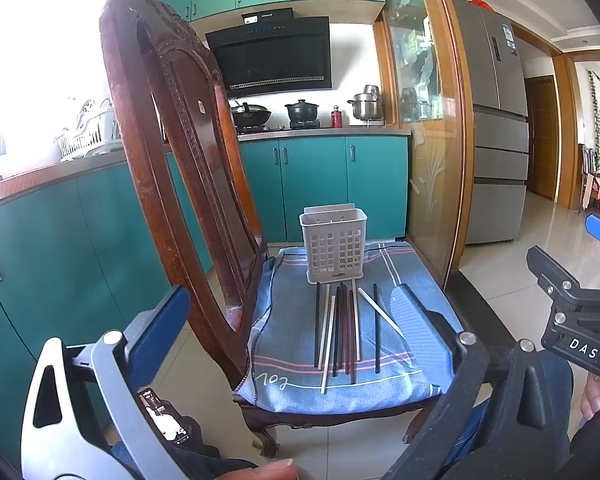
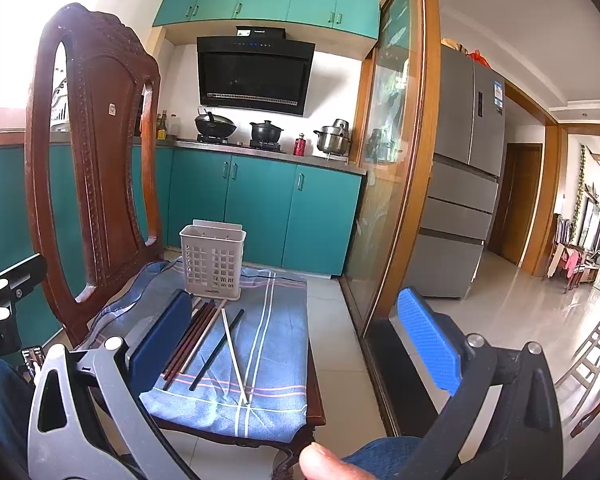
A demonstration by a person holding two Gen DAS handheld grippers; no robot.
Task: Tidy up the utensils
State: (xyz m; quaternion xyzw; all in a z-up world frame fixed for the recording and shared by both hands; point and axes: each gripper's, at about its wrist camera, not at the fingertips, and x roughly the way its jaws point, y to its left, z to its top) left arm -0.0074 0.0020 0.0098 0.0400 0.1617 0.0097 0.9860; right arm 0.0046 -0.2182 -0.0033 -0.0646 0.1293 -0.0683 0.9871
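Several chopsticks point(image 1: 346, 328), black, dark red and white, lie side by side on a blue cloth point(image 1: 300, 376) on a wooden chair seat. A white slotted utensil holder point(image 1: 334, 246) stands upright behind them. My left gripper point(image 1: 291, 320) is open and empty, held in front of the seat, short of the chopsticks. In the right wrist view the chopsticks point(image 2: 207, 340) and holder point(image 2: 211, 260) sit to the left. My right gripper point(image 2: 300, 336) is open and empty, to the right of the chopsticks.
The carved wooden chair back point(image 1: 171, 152) rises on the left of the seat. A glass sliding door with a wooden frame point(image 2: 396, 160) stands just right of the chair. Teal kitchen cabinets point(image 1: 320, 184) lie behind. Tiled floor point(image 2: 520, 312) opens to the right.
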